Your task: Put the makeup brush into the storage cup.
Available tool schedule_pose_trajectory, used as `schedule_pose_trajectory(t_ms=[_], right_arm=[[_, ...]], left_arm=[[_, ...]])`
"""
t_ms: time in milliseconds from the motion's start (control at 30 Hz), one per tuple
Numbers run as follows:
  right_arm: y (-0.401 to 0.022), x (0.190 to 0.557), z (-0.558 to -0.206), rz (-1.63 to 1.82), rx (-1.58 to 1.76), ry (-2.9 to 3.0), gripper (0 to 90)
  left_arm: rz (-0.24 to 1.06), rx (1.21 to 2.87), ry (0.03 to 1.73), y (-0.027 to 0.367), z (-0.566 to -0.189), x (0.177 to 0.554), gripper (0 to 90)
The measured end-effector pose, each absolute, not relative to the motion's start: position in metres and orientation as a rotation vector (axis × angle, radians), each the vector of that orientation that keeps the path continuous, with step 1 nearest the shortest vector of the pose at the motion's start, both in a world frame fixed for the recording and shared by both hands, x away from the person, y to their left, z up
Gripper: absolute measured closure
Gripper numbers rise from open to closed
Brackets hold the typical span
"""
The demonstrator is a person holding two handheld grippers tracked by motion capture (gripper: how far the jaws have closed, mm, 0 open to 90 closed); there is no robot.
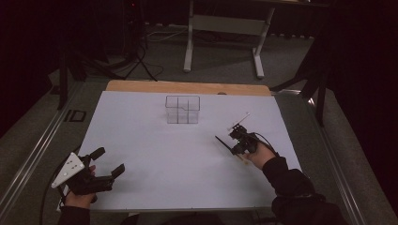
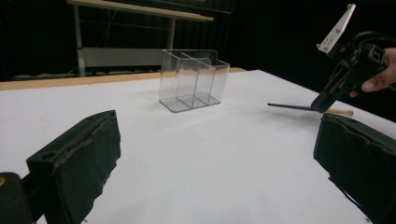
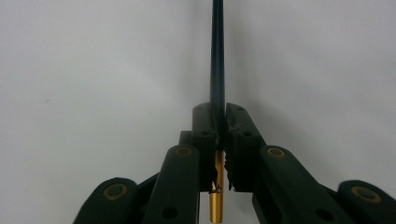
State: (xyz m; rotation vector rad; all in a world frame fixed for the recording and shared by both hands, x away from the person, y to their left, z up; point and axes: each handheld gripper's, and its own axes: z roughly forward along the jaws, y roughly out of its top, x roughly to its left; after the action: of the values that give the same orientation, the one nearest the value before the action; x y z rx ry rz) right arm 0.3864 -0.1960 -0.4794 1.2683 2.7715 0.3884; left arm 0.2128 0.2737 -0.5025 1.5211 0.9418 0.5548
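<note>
The thin dark-handled brush with a gold ferrule [image 3: 217, 70] sits clamped between the jaws of our right gripper [image 3: 218, 121]; in the right gripper view the two black jaws press together on it, the dark handle running straight up the middle of the frame and the gold part showing below the pads. In the high view we see this right gripper [image 1: 237, 145] at the right of centre, low over the white surface [image 1: 164, 159], with the brush's dark handle [image 1: 222, 143] sticking out towards the left of the frame and its pale end just below the gripper. In the left gripper view the same brush [image 2: 292, 107] lies nearly level close above the surface at the right of the frame, its light tip just beyond the gripper; we cannot tell whether it touches the surface.

Our left gripper [image 1: 109, 164] rests at the lower left of the high view, its jaws spread wide with nothing between them; the left gripper view shows those two black jaws far apart at the bottom corners of the frame.

A clear plastic divided organiser box [image 1: 182, 109] stands upright on the surface in the upper middle of the high view, well apart from both grippers. In the left gripper view the box [image 2: 194, 79] is upper centre, its compartments see-through.
</note>
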Motion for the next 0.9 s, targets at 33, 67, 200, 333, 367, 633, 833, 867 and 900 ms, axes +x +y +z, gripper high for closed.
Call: schedule_pose_trajectory(t_ms=[33, 67, 200, 333, 367, 633, 833, 867, 900], right_arm=[[-0.197, 0.387, -0.479, 0.388, 1.232, 2.785, 83.2], [-0.198, 0.388, -0.479, 0.375, 1.189, 2.798, 83.2], [-0.205, 0.391, -0.476, 0.424, 1.12, 2.828, 83.2], [-0.211, 0.391, -0.472, 0.447, 0.978, 2.869, 83.2], [-0.213, 0.392, -0.472, 0.449, 0.949, 2.884, 83.2], [-0.222, 0.395, -0.467, 0.447, 0.728, 3.011, 83.1], [-0.212, 0.386, -0.469, 0.389, 0.496, 3.084, 83.1], [-0.21, 0.385, -0.47, 0.394, 0.459, 3.084, 83.1], [-0.209, 0.383, -0.471, 0.388, 0.441, 3.092, 83.1]], left_arm=[[0.554, 1.524, 0.943, 0.274, -0.503, 0.213, 0.9], [0.552, 1.524, 0.944, 0.274, -0.503, 0.213, 0.9], [0.54, 1.54, 0.948, 0.272, -0.504, 0.213, 0.9], [0.51, 1.591, 0.946, 0.266, -0.507, 0.216, 0.9], [0.503, 1.604, 0.943, 0.264, -0.507, 0.217, 0.9], [0.371, 1.763, 0.886, 0.24, -0.509, 0.227, 0.9], [0.296, 1.898, 0.863, 0.218, -0.512, 0.233, 0.9], [0.265, 1.905, 0.874, 0.216, -0.512, 0.235, 0.9], [0.243, 1.917, 0.88, 0.213, -0.511, 0.236, 0.9]])
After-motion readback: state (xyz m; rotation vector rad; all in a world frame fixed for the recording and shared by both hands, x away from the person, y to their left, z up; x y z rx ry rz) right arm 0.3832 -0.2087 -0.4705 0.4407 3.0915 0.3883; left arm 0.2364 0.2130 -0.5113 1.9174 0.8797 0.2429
